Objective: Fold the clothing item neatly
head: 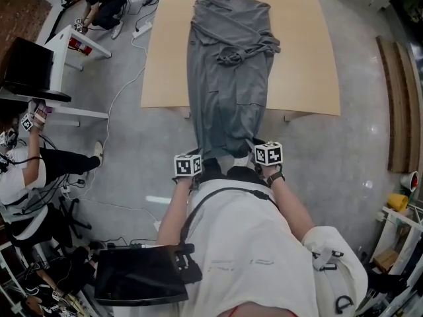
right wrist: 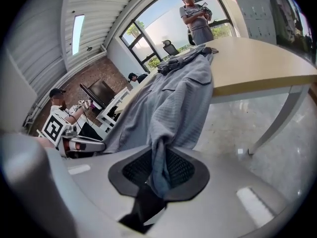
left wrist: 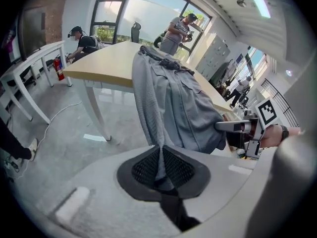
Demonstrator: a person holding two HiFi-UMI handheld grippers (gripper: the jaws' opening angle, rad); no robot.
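Note:
A long grey garment lies down the middle of the wooden table and hangs off its near edge toward me. My left gripper is shut on the garment's near left corner; the grey cloth runs pinched between its dark pads. My right gripper is shut on the near right corner, where a bunched fold of cloth sits between its pads. Both grippers hold the hem off the table, close to my body. The far end of the garment is bunched and knotted on the table.
Grey floor surrounds the table. A white side table and a power cable lie at the left. Other people work at the left and far left; one stands beyond the table. A black monitor sits beside me.

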